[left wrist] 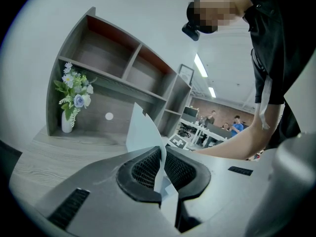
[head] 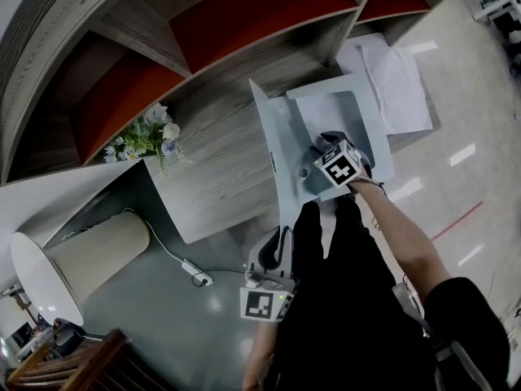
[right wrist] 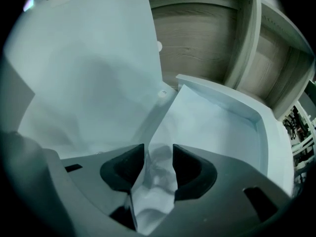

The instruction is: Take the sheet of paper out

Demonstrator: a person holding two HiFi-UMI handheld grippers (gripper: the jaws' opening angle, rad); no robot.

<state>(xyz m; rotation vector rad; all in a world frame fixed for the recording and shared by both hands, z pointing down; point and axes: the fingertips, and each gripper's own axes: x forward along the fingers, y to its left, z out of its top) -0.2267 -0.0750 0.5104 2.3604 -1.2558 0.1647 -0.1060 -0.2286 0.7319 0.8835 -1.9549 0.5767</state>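
Two poses: left tool [left wrist: 163,157] clamps folder cover [left wrist: 140,131], right tool [right wrist: 158,158] angled down

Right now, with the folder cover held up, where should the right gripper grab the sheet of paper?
Grip the sheet by its buckled near edge, probably from above: that edge stands between the open jaws of the right gripper, and the left gripper pins the cover back.

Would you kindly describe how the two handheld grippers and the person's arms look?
The left gripper and right gripper are grey moulded shells with black rubbery pads; each bears a white cube with black square markers. The person wears a black short-sleeved top, forearms bare.
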